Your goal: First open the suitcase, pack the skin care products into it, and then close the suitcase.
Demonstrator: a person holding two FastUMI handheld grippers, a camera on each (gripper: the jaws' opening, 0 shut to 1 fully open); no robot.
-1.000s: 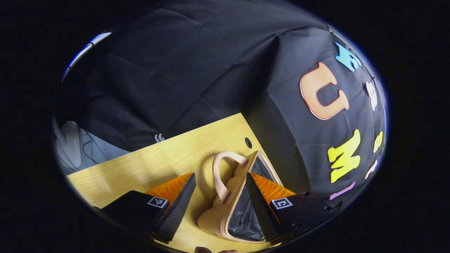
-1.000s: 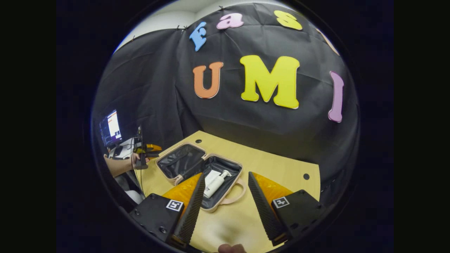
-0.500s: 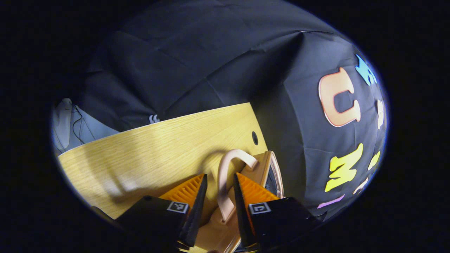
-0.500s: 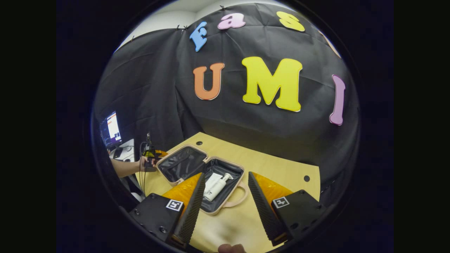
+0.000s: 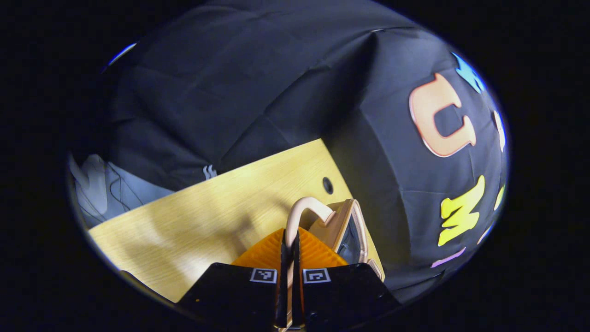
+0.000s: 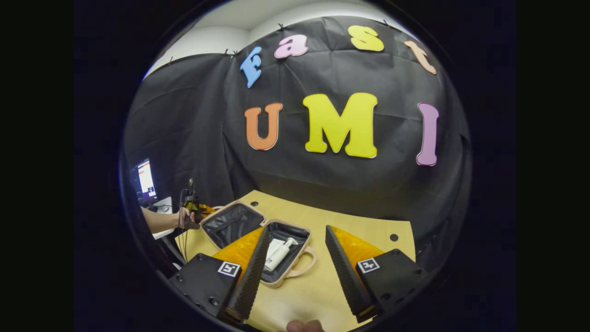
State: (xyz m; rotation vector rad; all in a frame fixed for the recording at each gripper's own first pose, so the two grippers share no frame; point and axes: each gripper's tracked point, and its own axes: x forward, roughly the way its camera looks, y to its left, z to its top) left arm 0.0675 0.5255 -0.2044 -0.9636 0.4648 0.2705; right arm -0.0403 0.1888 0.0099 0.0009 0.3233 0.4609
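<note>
My left gripper point(image 5: 289, 258) is pinched tight on the handle point(image 5: 302, 210) of the lid half of the open suitcase point(image 6: 258, 240) on the wooden table point(image 6: 364, 226). A white pump bottle point(image 6: 278, 254) lies in the right half. My right gripper point(image 6: 295, 269) hangs spread wide and empty at the near edge.

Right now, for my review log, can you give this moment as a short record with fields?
suitcase: small beige hard-shell suitcase, lying open on the light wooden table
contents: white pump bottle lying in the dark-lined half with the handle
lid half: lined half nearer the person's hand
left gripper: shut on the lid's beige handle
right gripper: open, above the table, holding nothing
</note>
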